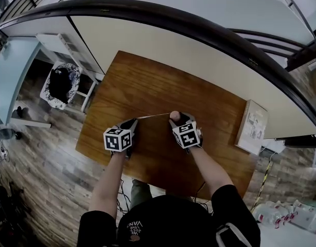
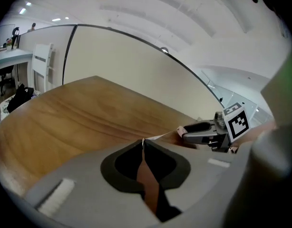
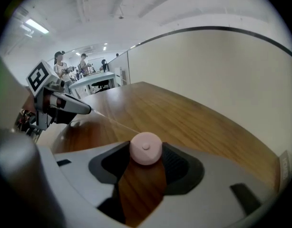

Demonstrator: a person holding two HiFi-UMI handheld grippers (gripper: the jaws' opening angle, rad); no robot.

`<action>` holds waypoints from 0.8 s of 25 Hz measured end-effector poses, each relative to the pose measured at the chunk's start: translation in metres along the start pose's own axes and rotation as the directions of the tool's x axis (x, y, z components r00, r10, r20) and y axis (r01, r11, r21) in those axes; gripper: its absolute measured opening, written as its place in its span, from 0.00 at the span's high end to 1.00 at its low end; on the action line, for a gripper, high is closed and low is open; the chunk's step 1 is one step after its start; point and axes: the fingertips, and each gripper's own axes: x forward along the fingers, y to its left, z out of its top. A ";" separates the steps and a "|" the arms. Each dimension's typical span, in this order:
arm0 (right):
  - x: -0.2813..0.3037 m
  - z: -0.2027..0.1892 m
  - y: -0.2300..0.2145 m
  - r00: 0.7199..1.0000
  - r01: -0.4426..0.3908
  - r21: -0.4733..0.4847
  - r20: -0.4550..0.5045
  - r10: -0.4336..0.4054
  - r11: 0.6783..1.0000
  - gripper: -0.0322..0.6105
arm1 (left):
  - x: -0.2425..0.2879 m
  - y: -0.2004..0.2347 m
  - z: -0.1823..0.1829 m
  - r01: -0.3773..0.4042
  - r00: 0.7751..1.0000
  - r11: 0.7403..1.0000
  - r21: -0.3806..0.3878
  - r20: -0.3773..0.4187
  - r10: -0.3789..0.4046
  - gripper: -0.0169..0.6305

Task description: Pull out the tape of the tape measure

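Observation:
A small round pink tape measure (image 3: 146,148) sits between the jaws of my right gripper (image 3: 146,151), which is shut on it; in the head view the tape measure (image 1: 174,116) shows just above the right gripper (image 1: 177,120). A thin pale tape (image 1: 154,116) runs from it leftward to my left gripper (image 1: 133,122). The left gripper (image 2: 143,141) is shut on the tape's end (image 2: 144,140), and the tape (image 2: 160,137) stretches toward the right gripper (image 2: 203,133). In the right gripper view the tape (image 3: 112,122) leads to the left gripper (image 3: 65,104). Both grippers hang low over the wooden table (image 1: 147,86).
The brown table stands against a cream partition (image 1: 199,50). A flat box or book (image 1: 251,126) leans at the table's right edge. A white chair with a dark bag (image 1: 63,84) stands left of the table. People stand far off by desks (image 3: 72,65).

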 end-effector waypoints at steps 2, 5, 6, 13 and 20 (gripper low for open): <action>0.002 -0.001 0.000 1.000 -0.006 0.005 -0.006 0.006 1.000 0.61 | 0.003 0.004 -0.002 -0.011 0.999 1.000 -0.025 -0.035 0.010 0.95; 0.004 -0.004 0.002 1.000 -0.016 0.001 -0.020 0.016 1.000 0.61 | 0.005 0.007 -0.006 -0.032 0.995 0.999 -0.015 -0.091 0.030 0.95; 0.004 -0.006 0.002 0.999 -0.017 0.001 -0.027 0.017 1.000 0.61 | 0.006 0.008 -0.008 -0.034 0.993 0.999 -0.009 -0.110 0.033 0.95; 0.005 -0.010 -0.001 1.000 0.000 0.014 -0.008 0.000 1.000 0.61 | 0.010 0.009 -0.011 -0.048 0.989 0.999 -0.026 -0.141 0.044 0.78; -0.005 -0.013 0.005 1.000 -0.023 0.031 -0.001 0.023 0.999 0.61 | 0.008 0.004 -0.011 -0.034 0.993 0.998 -0.044 -0.116 0.029 0.73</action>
